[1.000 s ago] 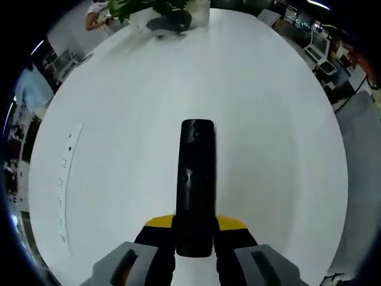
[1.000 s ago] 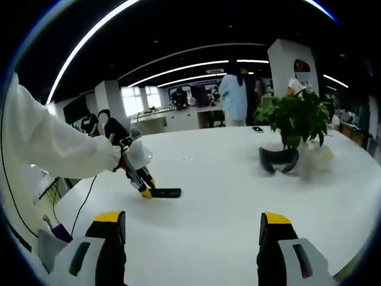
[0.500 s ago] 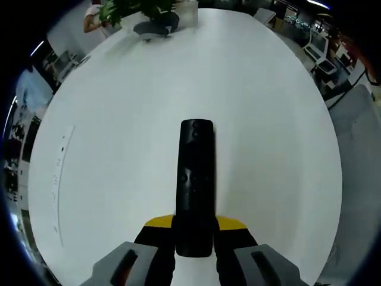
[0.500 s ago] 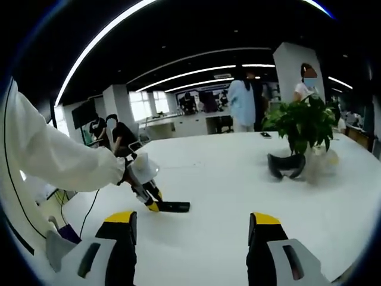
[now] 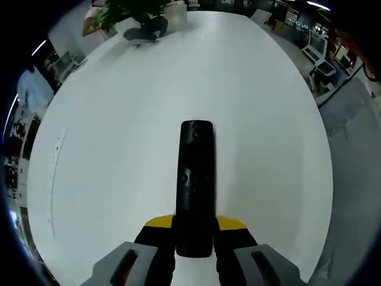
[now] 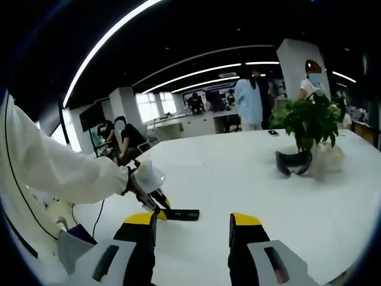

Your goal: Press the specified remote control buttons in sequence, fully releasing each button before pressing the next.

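Left hand-held gripper (image 5: 194,247) is clamped on the near end of the remote control (image 5: 196,179), yellow-tipped jaws pressed to both its sides — same grip as a second ago, remote unchanged in the left gripper view while the desk (image 5: 119,149) background has slid, so the camera moved. Right hand-held gripper (image 6: 191,225) holds nothing; its jaws stand apart with only a modest gap, clearly narrower than one second ago, when they were spread wide. Remote: slim, black, glossy, long axis pointing away from the left jaws, small buttons faintly visible mid-body, far end rounded; it juts out over the white desk, contact with the surface not determinable. The right gripper view adds what the left lacks — the left hand-held gripper seen from outside, held by a white sleeve (image 6: 53,173), with the remote sticking out low over the desk. Potted plant (image 6: 311,122) and dark headset (image 6: 293,162) sit far across the desk, well apart from the remote; people stand beyond.
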The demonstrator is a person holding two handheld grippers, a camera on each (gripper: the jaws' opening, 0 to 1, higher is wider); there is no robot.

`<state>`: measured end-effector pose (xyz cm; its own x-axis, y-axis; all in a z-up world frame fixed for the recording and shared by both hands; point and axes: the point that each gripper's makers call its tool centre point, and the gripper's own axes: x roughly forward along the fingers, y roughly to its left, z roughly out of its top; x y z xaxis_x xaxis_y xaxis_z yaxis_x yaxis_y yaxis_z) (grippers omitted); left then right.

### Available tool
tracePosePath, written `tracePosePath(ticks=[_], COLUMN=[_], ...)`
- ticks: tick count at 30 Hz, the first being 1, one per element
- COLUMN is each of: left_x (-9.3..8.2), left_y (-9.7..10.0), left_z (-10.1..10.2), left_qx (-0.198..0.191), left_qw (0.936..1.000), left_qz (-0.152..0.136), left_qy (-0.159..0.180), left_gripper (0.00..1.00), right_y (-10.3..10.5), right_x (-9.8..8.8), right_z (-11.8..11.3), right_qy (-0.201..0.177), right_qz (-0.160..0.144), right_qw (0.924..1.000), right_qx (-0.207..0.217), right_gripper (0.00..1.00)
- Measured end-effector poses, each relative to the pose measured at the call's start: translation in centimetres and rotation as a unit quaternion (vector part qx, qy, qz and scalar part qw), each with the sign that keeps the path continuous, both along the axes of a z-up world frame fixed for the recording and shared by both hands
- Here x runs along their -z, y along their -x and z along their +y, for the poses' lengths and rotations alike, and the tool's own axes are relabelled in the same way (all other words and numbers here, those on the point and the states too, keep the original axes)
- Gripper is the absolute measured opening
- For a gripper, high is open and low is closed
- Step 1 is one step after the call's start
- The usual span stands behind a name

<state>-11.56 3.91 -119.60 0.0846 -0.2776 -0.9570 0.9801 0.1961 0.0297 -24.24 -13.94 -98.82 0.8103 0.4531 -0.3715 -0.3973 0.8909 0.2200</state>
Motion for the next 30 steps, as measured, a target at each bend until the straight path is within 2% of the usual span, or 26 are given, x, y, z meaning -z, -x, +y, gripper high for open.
tracePosePath(ticks=[10, 20, 24, 28, 30], left_x=[0.0, -0.1, -0.1, 0.0, 0.0], left_y=[2.5, 4.8, 5.6, 6.6, 7.2], left_z=[-0.4, -0.8, -0.9, -1.2, -1.2], left_qx=[-0.004, -0.014, -0.013, -0.006, -0.004], left_qw=[1.0000, 0.9998, 0.9998, 0.9999, 1.0000], left_qz=[0.002, 0.001, 0.002, 0.002, 0.003], left_qy=[0.001, 0.013, 0.015, 0.009, 0.009], left_gripper=[0.24, 0.24, 0.24, 0.24, 0.24], right_y=[1.0, 1.3, 1.0, 0.4, -0.1], right_x=[0.1, 0.7, 0.6, 0.3, 0.2], right_z=[1.0, 1.6, 1.3, 0.8, 0.6], right_qy=[0.009, 0.026, 0.003, 0.012, 0.005], right_qz=[0.002, 0.006, 0.009, -0.001, 0.001], right_qw=[0.9997, 0.9986, 0.9994, 0.9996, 0.9997], right_qx=[-0.022, -0.045, -0.034, -0.025, -0.023], right_gripper=[0.25, 0.14, 0.09, 0.01, 0.00])
